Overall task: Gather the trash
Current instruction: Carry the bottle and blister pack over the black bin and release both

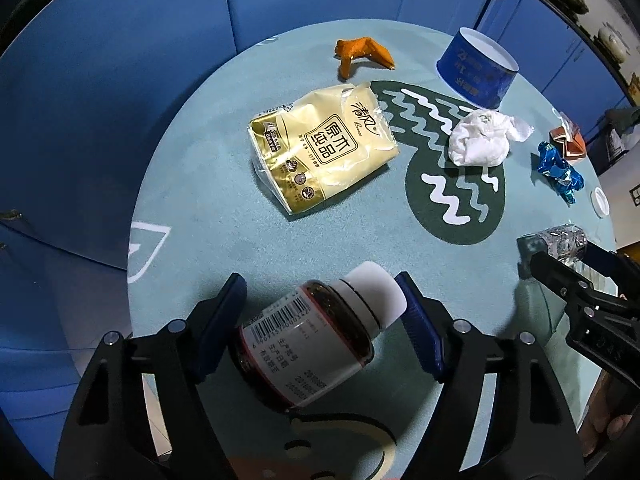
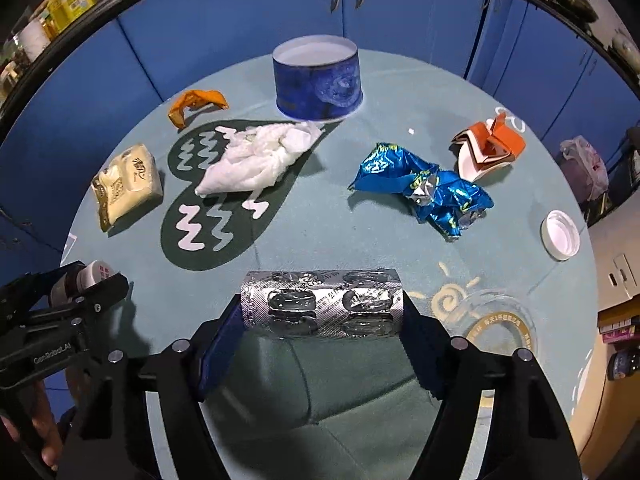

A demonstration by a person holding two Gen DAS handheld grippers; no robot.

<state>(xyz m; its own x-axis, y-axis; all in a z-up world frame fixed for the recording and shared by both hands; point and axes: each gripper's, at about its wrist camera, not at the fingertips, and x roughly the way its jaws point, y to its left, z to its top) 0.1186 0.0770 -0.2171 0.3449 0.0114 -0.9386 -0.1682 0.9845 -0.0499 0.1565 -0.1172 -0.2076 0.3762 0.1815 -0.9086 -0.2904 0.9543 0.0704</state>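
Note:
A brown pill bottle (image 1: 312,340) with a white cap and a barcode label lies between the blue pads of my left gripper (image 1: 320,280), and both pads press on it. In the right wrist view that gripper (image 2: 92,280) shows at the left edge, with the bottle cap (image 2: 96,274) poking out. My right gripper (image 2: 320,302) is shut on a silver blister pack (image 2: 320,304), which bows between the pads. The left wrist view shows the same pack (image 1: 562,240) in the right gripper (image 1: 552,252). Both grippers point down over the near side of the round teal table (image 1: 208,220).
Farther back on the table lie a gold tissue pack (image 1: 324,148), an orange wrapper (image 1: 362,56), a blue paper bowl (image 2: 318,76), a crumpled white tissue (image 2: 256,160), a blue foil wrapper (image 2: 424,188), an orange-white carton (image 2: 488,148) and a white lid (image 2: 560,236). Blue cabinets surround the table.

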